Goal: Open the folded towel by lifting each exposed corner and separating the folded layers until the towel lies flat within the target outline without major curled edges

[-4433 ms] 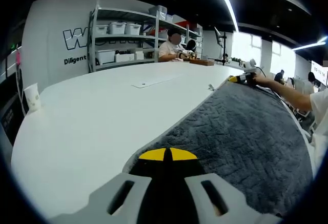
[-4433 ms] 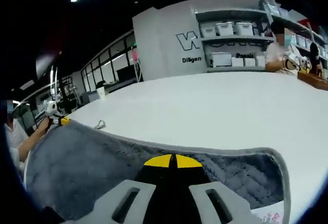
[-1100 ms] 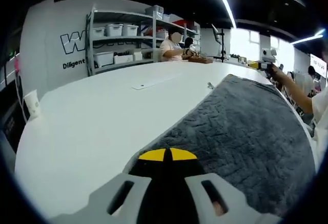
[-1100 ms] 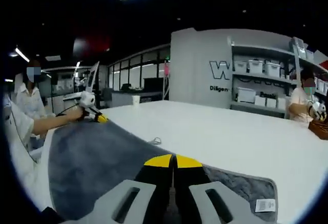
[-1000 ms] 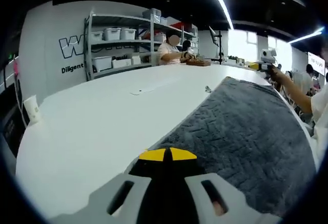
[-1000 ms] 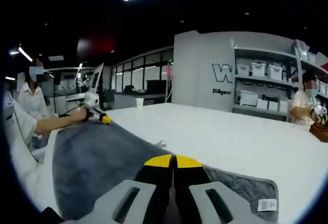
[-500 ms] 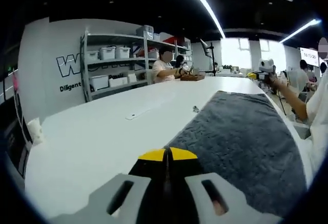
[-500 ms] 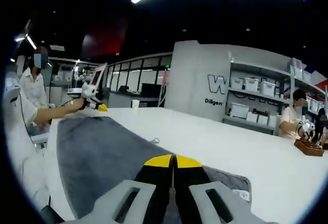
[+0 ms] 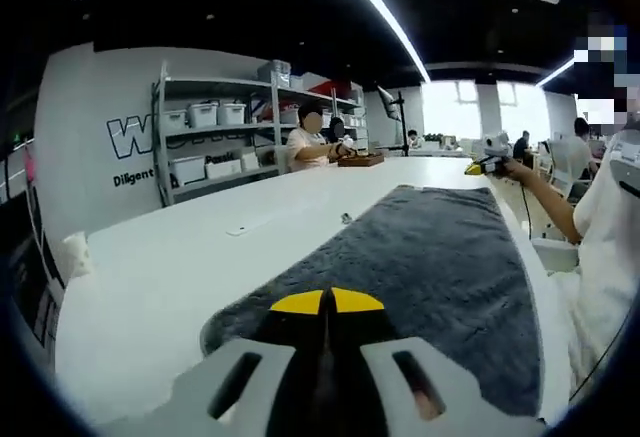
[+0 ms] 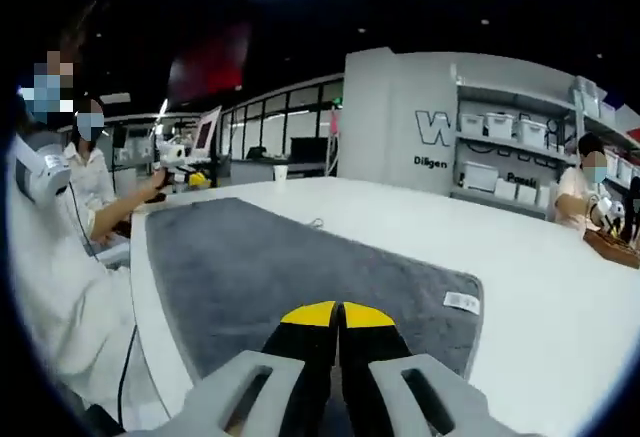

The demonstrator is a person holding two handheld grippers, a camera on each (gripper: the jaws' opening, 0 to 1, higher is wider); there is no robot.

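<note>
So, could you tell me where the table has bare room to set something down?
The white table is bare between the grey towel and the paper cup. In the right gripper view, it is bare beyond the towel's label. The person's side is crowded.

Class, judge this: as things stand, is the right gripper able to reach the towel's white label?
Probably yes. The label lies exposed on the towel near the right gripper, with nothing between them.
</note>
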